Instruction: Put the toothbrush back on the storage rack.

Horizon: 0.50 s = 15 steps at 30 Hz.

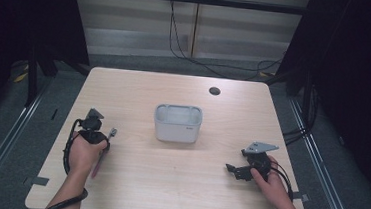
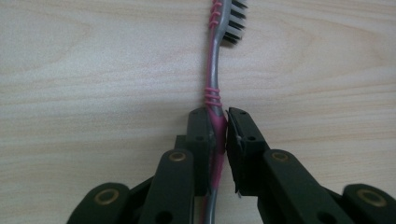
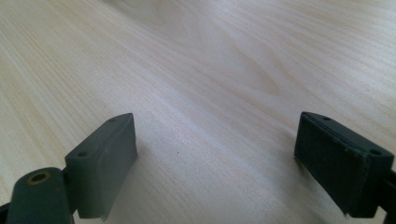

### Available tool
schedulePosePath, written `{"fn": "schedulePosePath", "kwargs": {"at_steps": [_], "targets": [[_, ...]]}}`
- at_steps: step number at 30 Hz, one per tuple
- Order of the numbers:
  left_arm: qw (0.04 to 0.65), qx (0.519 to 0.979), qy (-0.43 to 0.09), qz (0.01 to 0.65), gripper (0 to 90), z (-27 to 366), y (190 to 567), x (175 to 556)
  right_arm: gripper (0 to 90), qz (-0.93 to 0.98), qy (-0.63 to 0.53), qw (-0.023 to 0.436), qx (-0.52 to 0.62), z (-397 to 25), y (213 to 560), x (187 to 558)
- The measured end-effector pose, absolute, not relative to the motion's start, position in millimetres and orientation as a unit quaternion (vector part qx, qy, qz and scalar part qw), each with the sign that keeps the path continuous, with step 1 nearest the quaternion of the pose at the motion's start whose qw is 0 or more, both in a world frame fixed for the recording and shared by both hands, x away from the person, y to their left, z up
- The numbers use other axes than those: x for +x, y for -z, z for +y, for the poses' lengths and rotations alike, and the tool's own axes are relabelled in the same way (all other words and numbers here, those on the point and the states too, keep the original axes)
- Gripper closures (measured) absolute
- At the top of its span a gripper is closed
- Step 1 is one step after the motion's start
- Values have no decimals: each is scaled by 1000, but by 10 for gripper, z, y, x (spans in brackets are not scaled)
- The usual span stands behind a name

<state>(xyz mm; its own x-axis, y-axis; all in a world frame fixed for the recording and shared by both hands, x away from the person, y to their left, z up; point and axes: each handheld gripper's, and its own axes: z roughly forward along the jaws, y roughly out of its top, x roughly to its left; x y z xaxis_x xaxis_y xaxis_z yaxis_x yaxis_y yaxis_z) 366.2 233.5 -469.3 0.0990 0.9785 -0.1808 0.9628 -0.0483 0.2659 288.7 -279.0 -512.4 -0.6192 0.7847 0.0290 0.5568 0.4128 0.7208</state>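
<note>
A grey and pink toothbrush [image 2: 212,70] with black and white bristles lies along the wooden table [image 2: 93,70], bristle head pointing away from me. My left gripper [image 2: 218,114] is shut on its pink handle, just below the pink ribs. In the high view the left gripper [image 1: 103,144] sits at the table's left, with the toothbrush [image 1: 112,131] poking out past the hand toward the middle. I cannot tell whether the brush rests on the wood or hangs just above it. My right gripper [image 3: 215,140] stands open over bare wood; the high view shows the right gripper [image 1: 232,171] at the front right.
A white rectangular container [image 1: 177,123], open at the top, stands in the middle of the table [image 1: 167,183]. A dark round hole [image 1: 214,91] is near the far edge. Cables lie on the floor behind the table.
</note>
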Motion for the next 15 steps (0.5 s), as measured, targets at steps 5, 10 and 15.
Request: {"fn": "schedulePosePath", "kwargs": {"at_steps": [5,10,15], "targets": [[174,725,-28,666,800,2387,4678,3649,125,825,-358,159,406,-2789,5124,2887],[201,718,-26,666,800,2423,4592,3647,124,825,-359,159,406,-2790,5124,2889],[231,714,-29,661,800,2435,4503,3652,124,826,-359,159,406,-2789,5124,2889]]}}
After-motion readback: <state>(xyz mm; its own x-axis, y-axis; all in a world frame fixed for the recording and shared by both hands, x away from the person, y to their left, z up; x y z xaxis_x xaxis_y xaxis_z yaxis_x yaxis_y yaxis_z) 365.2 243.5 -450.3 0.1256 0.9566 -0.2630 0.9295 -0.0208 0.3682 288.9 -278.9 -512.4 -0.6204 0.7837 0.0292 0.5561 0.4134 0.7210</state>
